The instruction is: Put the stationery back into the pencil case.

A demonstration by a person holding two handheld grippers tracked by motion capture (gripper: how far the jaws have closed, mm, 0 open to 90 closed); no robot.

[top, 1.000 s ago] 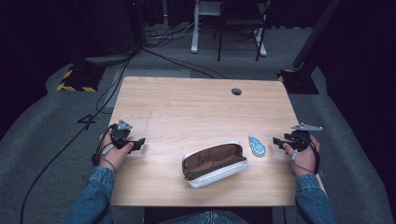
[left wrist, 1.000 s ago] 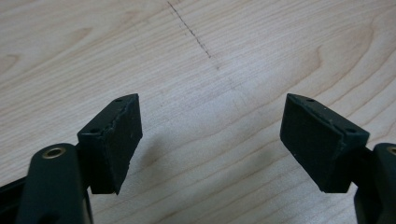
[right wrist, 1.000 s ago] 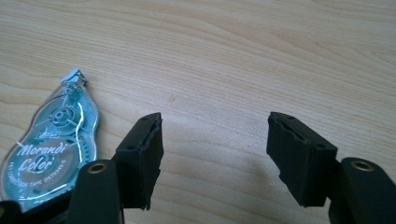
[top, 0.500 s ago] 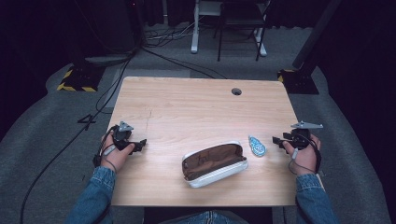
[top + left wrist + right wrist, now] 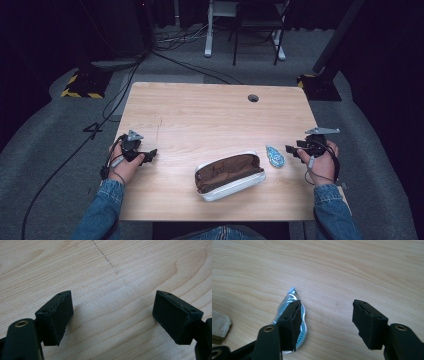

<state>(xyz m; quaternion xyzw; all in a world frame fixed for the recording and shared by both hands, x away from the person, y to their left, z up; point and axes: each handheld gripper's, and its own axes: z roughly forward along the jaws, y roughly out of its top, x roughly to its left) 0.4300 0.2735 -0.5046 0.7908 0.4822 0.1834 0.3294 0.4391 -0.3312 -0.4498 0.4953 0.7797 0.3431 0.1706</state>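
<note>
While the right gripper [image 5: 291, 149] rests at the right edge of the wooden table [image 5: 210, 110], its jaws stand wide apart with nothing between them, and they face the small blue-and-white packet [image 5: 275, 156] lying flat just beside them. In the right gripper view the packet [image 5: 295, 322] is partly covered by one jaw, which stands over it; whether the jaw touches it cannot be told. The other jaw stands over bare wood.

Just past the packet, toward the table's middle and near the front edge, lies an open pouch [image 5: 229, 175], white outside and brown inside, its mouth facing up. A corner of this pouch [image 5: 219, 327] shows at the edge of the right gripper view. Packet and pouch lie close together but apart.

The left gripper [image 5: 150, 154] sits well apart from both, near the table's left edge, jaws spread wide over bare wood [image 5: 110, 290] with a faint dotted line. Nothing lies between it and the pouch.

A round cable hole [image 5: 253, 98] marks the table's far side. Beyond it, on the grey floor, stand desk legs [image 5: 207, 30] and cables [image 5: 185, 37].
</note>
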